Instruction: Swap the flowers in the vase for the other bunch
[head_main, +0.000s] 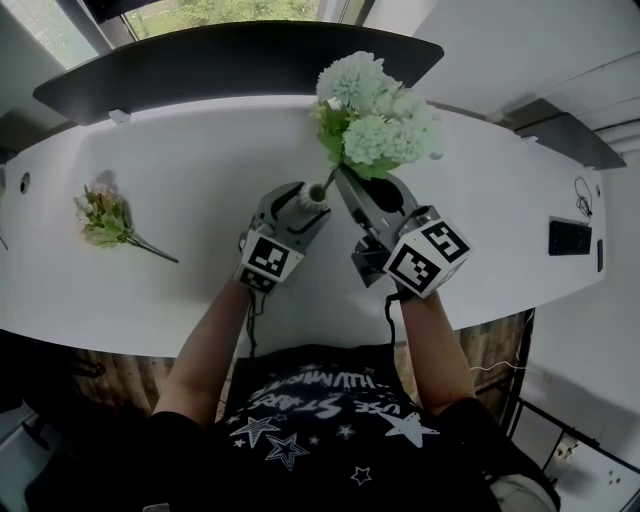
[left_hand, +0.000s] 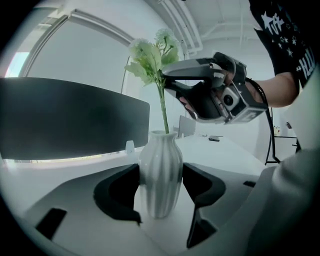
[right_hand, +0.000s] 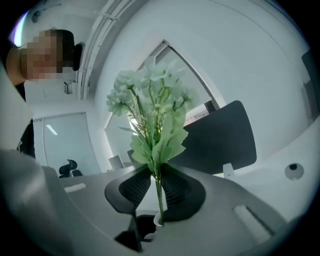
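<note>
White table (head_main: 480, 200) bears the ribbed vase (left_hand: 160, 175), clasped at its belly by the wide-set jaws of the left gripper (left_hand: 160, 195). The green bunch (right_hand: 150, 115) has an upright stem with its foot in the vase mouth. The right gripper (right_hand: 156, 187), nearly closed, pinches the stem just above; the way out is straight up. Only the head view shows the pink bunch (head_main: 105, 218), lying well to the left, nearer the left gripper.

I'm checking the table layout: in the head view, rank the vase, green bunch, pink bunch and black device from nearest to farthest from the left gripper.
1. Vase, gripped between the left gripper's jaws.
2. Green bunch, just right, held in the right gripper.
3. Pink bunch, lying on the table, far left.
4. Black device, on the table's far right end.
</note>
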